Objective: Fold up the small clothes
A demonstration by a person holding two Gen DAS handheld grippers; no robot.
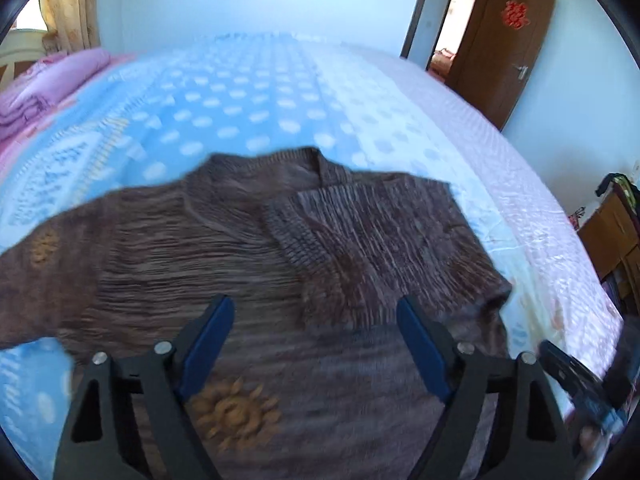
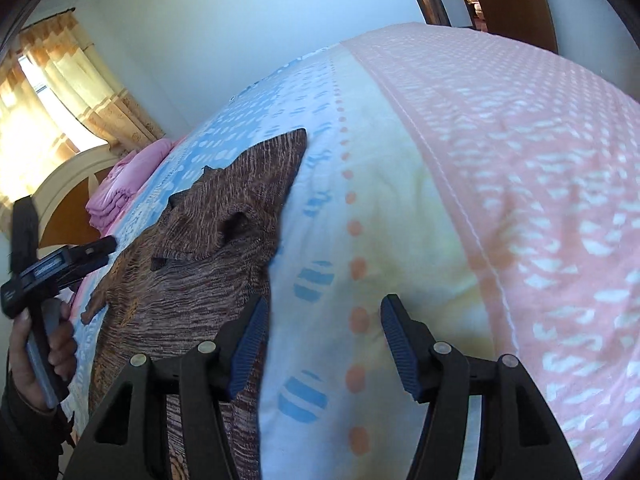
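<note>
A small brown knit sweater [image 1: 224, 248] with orange sun motifs lies flat on the bed. Its right sleeve [image 1: 384, 236] is folded in across the chest; the left sleeve stretches out to the left. My left gripper [image 1: 316, 312] is open and empty, hovering over the sweater's lower middle. In the right wrist view the sweater [image 2: 200, 264] lies to the left. My right gripper [image 2: 322, 312] is open and empty over the bedsheet, its left finger above the sweater's right edge. The left gripper [image 2: 94, 250] also shows there, held in a hand.
The bed [image 1: 248, 96] has a blue dotted sheet with a pink dotted band [image 2: 520, 184] at its right. Folded pink bedding [image 1: 48, 84] lies at the head. An open brown door [image 1: 508, 40] and a wooden cabinet [image 1: 612, 232] stand to the right.
</note>
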